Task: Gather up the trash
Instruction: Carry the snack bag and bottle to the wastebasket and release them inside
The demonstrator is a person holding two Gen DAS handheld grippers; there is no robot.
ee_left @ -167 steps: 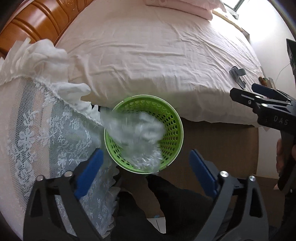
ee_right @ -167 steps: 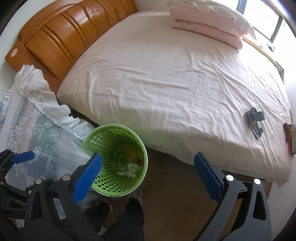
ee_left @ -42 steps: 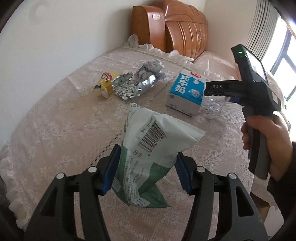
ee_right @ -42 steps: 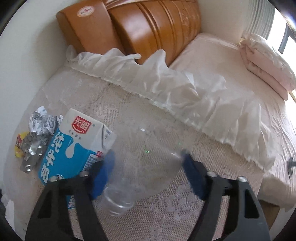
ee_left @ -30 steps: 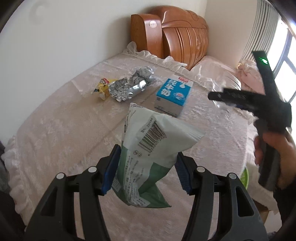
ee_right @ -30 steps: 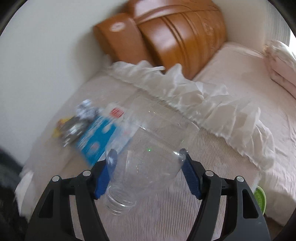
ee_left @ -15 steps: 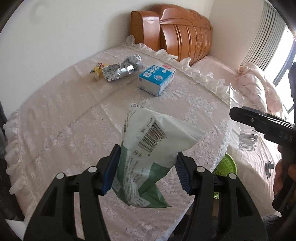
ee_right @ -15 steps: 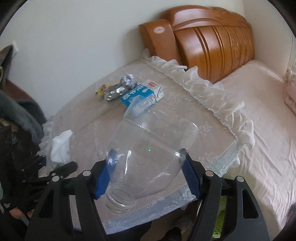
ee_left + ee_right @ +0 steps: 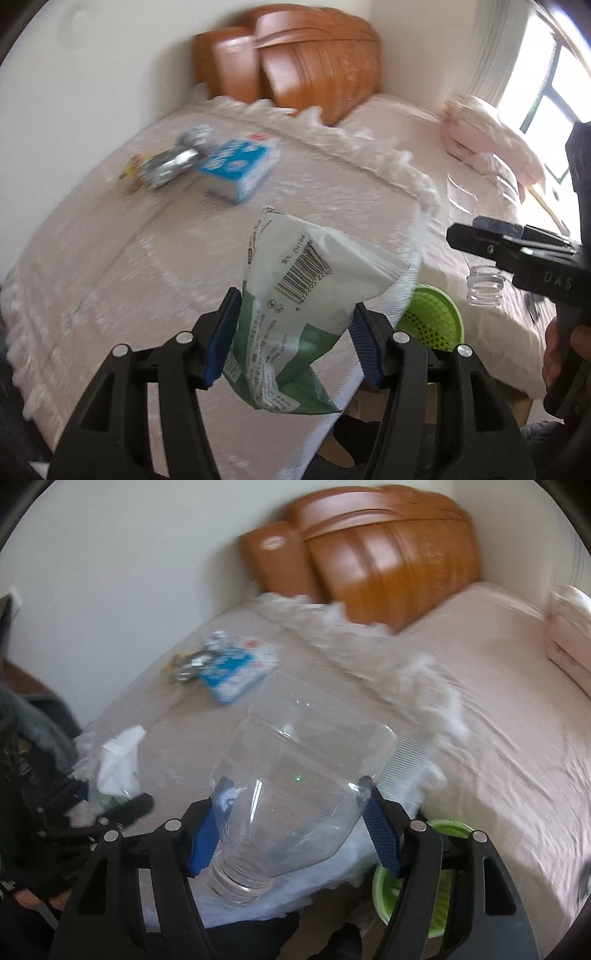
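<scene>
While I hold both loads above the lace cloth (image 9: 110, 266):
Left gripper (image 9: 291, 339): I have it clamped on the snack bag (image 9: 295, 295).
Right gripper (image 9: 295, 827): I have it clamped on the clear bottle (image 9: 291, 797).
Bin (image 9: 436, 321): green, past the cloth's edge, partly hidden by bag and finger.
Left behind: milk carton (image 9: 240, 170), foil wrapper (image 9: 170, 162).

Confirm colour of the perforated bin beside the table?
Bright green bin, clearest in the left wrist view.
</scene>
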